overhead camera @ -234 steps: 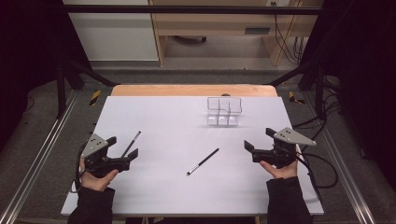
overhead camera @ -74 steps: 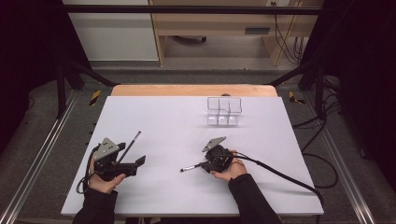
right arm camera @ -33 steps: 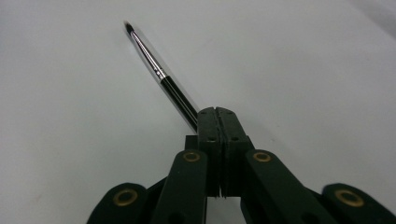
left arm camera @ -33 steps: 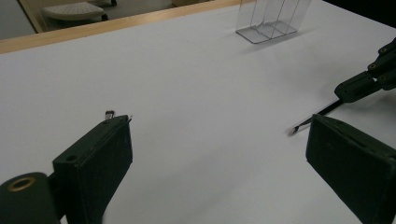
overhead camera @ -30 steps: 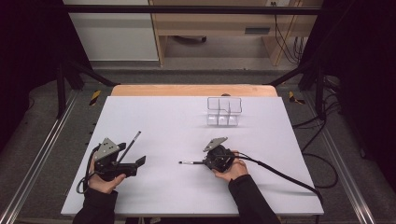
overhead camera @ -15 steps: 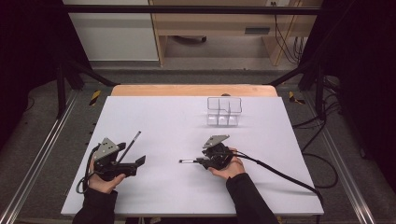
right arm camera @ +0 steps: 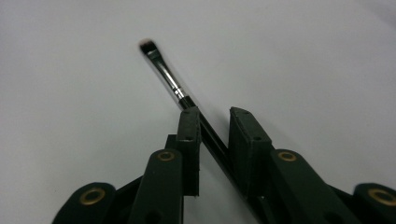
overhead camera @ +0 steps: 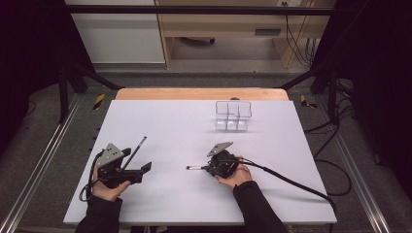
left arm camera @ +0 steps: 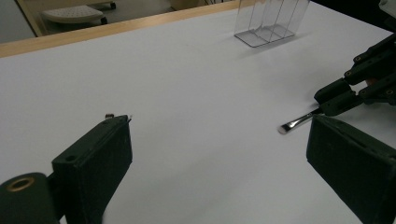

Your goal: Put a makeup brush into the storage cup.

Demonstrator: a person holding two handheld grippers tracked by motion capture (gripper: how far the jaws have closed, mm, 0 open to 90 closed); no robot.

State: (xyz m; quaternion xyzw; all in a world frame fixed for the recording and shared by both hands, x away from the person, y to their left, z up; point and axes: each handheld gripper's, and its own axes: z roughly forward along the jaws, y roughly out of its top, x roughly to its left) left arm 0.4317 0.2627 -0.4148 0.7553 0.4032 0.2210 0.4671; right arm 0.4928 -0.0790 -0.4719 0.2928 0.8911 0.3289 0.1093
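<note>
A thin black makeup brush [overhead camera: 197, 168] with a silver ferrule is level at the middle of the white table [overhead camera: 184, 121]. My right gripper [overhead camera: 208, 168] is shut on its handle. In the right gripper view the handle [right arm camera: 205, 130] runs between the narrow jaws of the gripper [right arm camera: 215, 114], and the bristle tip [right arm camera: 148, 45] points away. My left gripper [overhead camera: 138, 162] is at the front left, open, with nothing between the jaws. A second black brush [overhead camera: 137, 147] lies slanted right beside it. The left gripper view looks through the gripper's wide gap [left arm camera: 219, 154] at the held brush tip [left arm camera: 295, 123].
A clear plastic organizer [overhead camera: 233, 116] with several upright compartments stands at the back right of the table, and the left gripper view shows this organizer [left arm camera: 271, 21] too. The right gripper's cable [overhead camera: 291, 182] trails across the table to the right front. A wooden strip [overhead camera: 201, 93] borders the far edge.
My right gripper came from the right edge to the middle, shut on the brush and turned it from slanted to level. My left gripper shifted slightly inward. Little has moved in the last second.
</note>
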